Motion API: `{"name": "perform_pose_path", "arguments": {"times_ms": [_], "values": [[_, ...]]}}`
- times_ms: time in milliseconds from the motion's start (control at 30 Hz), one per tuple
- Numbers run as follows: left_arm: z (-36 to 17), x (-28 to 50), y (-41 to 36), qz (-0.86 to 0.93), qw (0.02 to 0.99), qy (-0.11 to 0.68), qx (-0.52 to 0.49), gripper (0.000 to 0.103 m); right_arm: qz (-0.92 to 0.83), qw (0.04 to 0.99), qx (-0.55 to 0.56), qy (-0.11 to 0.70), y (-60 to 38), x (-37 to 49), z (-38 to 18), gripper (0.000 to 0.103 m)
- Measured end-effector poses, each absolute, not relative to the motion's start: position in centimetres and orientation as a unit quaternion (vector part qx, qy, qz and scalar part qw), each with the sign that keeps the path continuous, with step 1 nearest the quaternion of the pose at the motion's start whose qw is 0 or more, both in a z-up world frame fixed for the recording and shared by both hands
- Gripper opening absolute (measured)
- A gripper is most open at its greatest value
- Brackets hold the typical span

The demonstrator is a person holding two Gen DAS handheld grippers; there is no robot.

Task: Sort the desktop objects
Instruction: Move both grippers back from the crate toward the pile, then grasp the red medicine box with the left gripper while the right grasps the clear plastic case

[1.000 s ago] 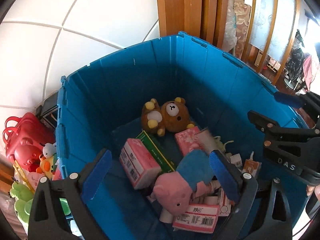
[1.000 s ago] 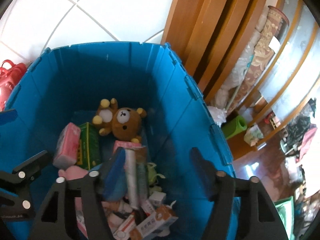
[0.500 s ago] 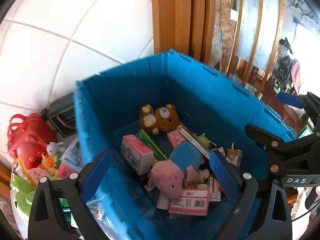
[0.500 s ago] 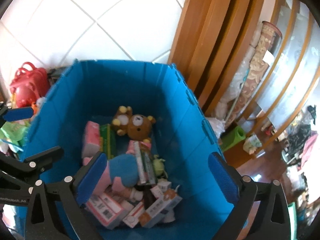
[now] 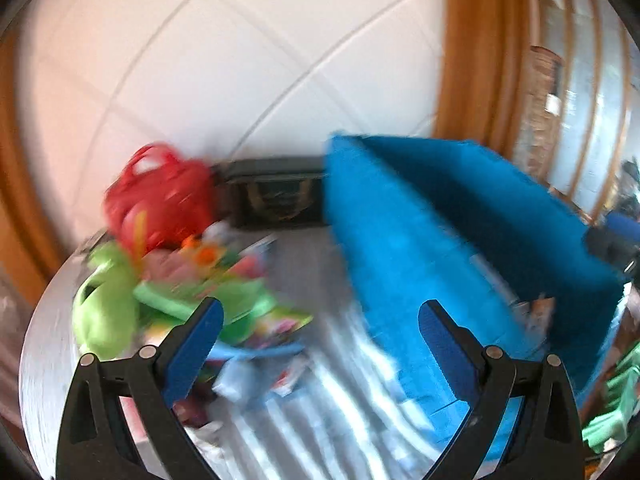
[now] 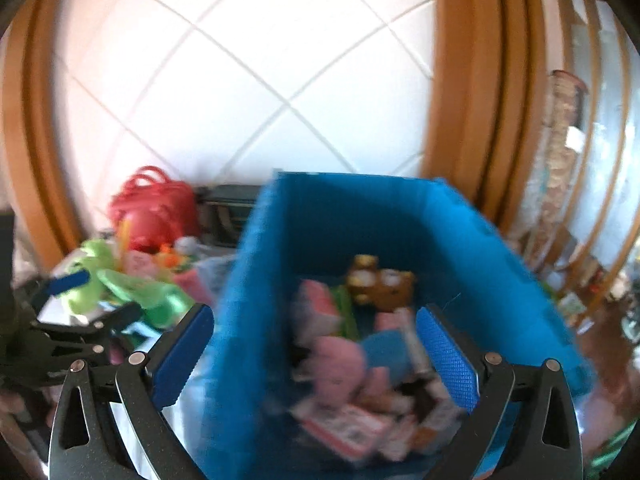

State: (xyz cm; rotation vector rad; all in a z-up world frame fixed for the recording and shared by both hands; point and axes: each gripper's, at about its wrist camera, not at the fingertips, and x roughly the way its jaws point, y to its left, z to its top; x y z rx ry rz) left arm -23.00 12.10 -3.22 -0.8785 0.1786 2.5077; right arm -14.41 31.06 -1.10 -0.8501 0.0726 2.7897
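Desktop objects [image 5: 180, 280], a blurred heap of green, pink and orange toys, lie left of the blue bin [image 6: 400, 220], which holds a brown bear [image 6: 380, 280] and boxes. Left gripper [image 5: 320, 336] and right gripper [image 6: 316, 344] both gape, empty.

The left gripper [image 5: 320, 344] points forward and down, its two blue-padded fingers [image 5: 192, 344] spread wide with nothing between them. The right gripper [image 6: 316, 352] is tilted downward too; its jaws have just been opening and now stand fully apart, the pads gripping nothing. In the right wrist view the left gripper shows at the left edge, a blue pad tip and black frame beside the right gripper's left finger. Both views are blurred.
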Motion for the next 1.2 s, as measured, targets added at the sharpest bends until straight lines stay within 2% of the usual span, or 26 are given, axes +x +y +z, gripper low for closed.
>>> {"name": "perform_pose_path", "arguments": {"times_ms": [133, 233, 533, 633, 733, 967, 1033, 1100, 1200], "values": [[-7.1, -24.8, 3.9, 0.927, 0.135, 0.07, -0.342, 0.099, 0.956, 0.071, -0.284, 0.029, 25.9, -16.0, -2.1, 0.103], [-10.5, -26.7, -2.2, 0.919, 0.07, 0.045, -0.384, 0.099, 0.955, 0.035, -0.291, 0.031, 22.1, -17.9, -3.4, 0.103], [-19.9, -29.1, -16.5, 0.89, -0.017, -0.011, -0.456, 0.099, 0.925, 0.012, -0.379, 0.029, 14.9, -24.8, -12.1, 0.103], [-22.5, -29.6, -18.7, 0.882, -0.025, -0.013, -0.47, 0.099, 0.905, 0.026, -0.424, 0.026, 14.3, -26.7, -16.6, 0.103], [-24.3, -30.2, -19.5, 0.871, -0.017, -0.026, -0.49, 0.094, 0.883, 0.034, -0.466, 0.035, 14.8, -27.4, -20.5, 0.103], [-26.1, -32.0, -14.4, 0.868, 0.046, -0.014, -0.494, 0.093, 0.866, 0.047, -0.495, 0.061, 15.6, -27.9, -24.5, 0.103], [-26.9, -32.8, -12.6, 0.866, 0.059, -0.001, -0.496, 0.083, 0.863, 0.048, -0.498, 0.069, 15.6, -28.1, -25.0, 0.103], [-27.6, -33.8, -11.4, 0.863, 0.063, 0.007, -0.502, 0.069, 0.861, 0.043, -0.502, 0.071, 15.1, -28.7, -25.9, 0.103], [-29.5, -35.8, -10.4, 0.853, 0.061, 0.003, -0.518, 0.059, 0.857, 0.023, -0.509, 0.077, 13.7, -29.6, -27.0, 0.103]]}}
